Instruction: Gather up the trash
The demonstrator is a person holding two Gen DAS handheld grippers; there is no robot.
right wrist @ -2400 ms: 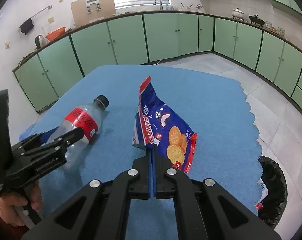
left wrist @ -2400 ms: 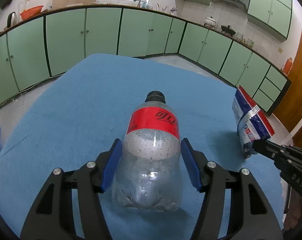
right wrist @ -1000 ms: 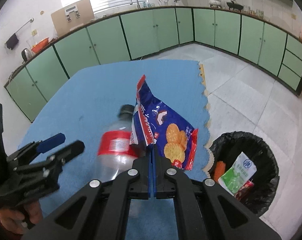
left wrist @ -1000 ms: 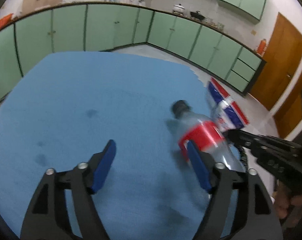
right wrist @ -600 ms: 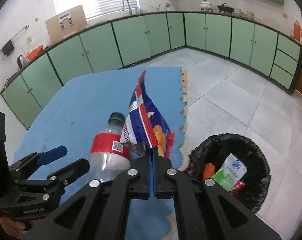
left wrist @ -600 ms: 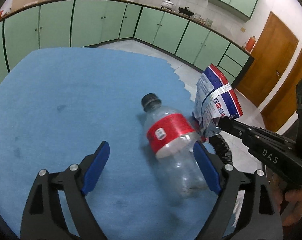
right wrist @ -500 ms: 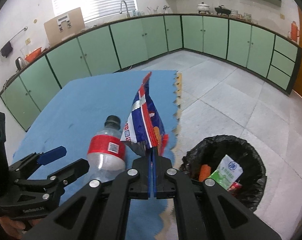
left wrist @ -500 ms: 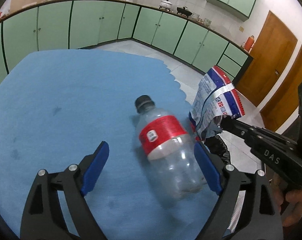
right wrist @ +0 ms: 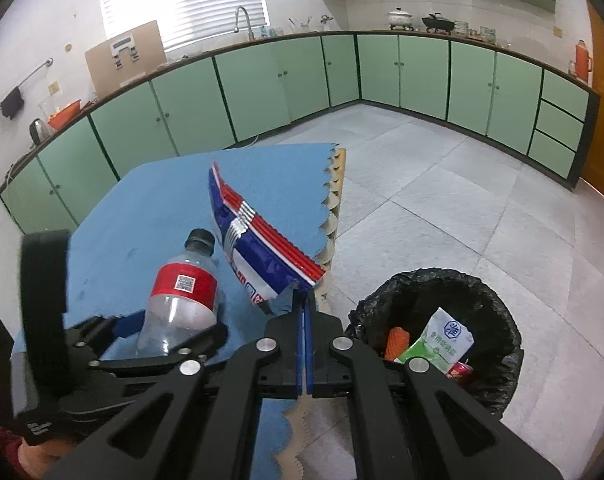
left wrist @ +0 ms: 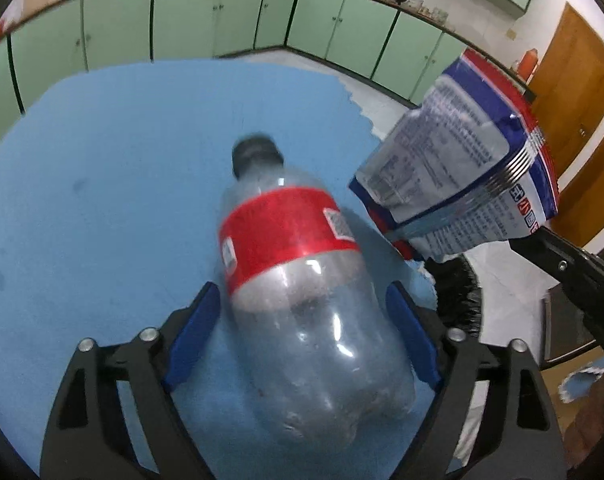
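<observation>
Two hand-held grippers | left (left wrist: 302, 332) closing – bottle (left wrist: 302, 280) cap-away | right (right wrist: 303, 312) pinching wrapper (right wrist: 262, 248)

Between the left gripper (left wrist: 302, 336) jaws: filled by the plastic bottle (left wrist: 305, 288) as they close, slim gaps at each blue pad.
Ahead of it: open blue mat (left wrist: 114, 168), nothing past the bottle cap.
To its right: snack bag (left wrist: 457, 172) hanging from the tightly closed right gripper (right wrist: 304, 312) blocks the way.
Below the bag, right: trash bin (right wrist: 497, 320) mouth open, rubbish low inside.
</observation>
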